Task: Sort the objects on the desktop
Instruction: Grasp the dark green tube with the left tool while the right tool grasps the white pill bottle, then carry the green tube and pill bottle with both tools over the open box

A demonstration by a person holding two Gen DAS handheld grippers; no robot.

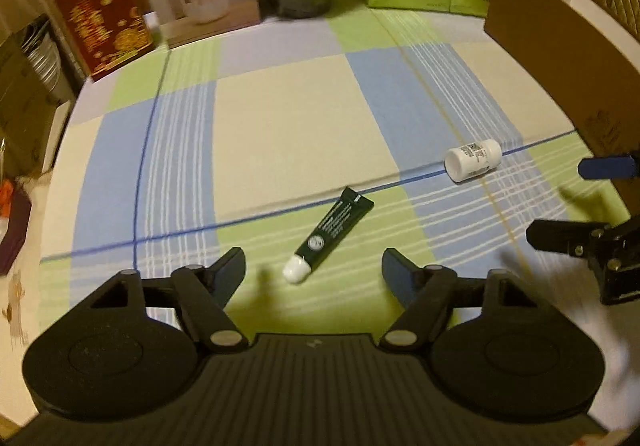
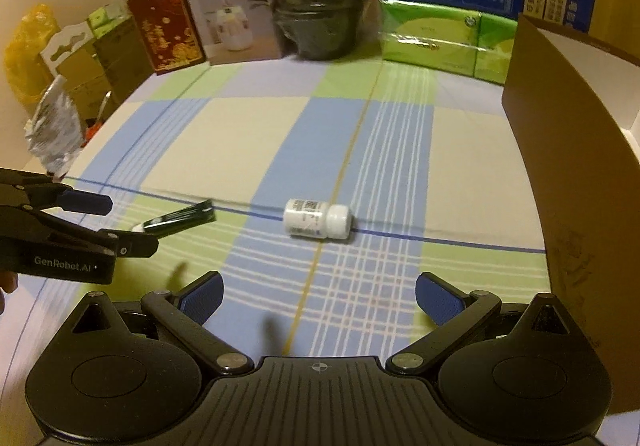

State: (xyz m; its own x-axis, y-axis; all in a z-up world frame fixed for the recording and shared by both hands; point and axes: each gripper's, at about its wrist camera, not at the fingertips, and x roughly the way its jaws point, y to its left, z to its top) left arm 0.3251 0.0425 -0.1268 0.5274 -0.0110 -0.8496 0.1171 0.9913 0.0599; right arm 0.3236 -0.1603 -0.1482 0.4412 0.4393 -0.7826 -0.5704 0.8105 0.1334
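**Operator:** Checked tablecloth (image 1: 300,117) fills both views, with boxes along its far edge: a brown carton (image 2: 568,117) rising just right of the white bottle, green tissue packs (image 2: 440,41), and a dark wrapped jar (image 2: 320,5) at the back. My guess is the carton is where sorted things go.

**Observer:** Where are the task items?

**Operator:** The white bottle (image 2: 318,219) lies on its side on the cloth, cap toward the carton. The dark tube (image 1: 332,234) lies left of the bottle, white cap toward me.

**Observer:** And the grippers?

**Operator:** My left gripper (image 1: 314,274) hangs over the tube's cap end, fingers apart, nothing pinched; I judge it is lined up for that tube. My right gripper (image 2: 318,300) faces the bottle from the near side, fingers spread wide and empty.

**Observer:** Anything you can't read?

**Operator:** Carton's inside is hidden. Labels are blurred. The tube's cap hides behind my left gripper in the right view.
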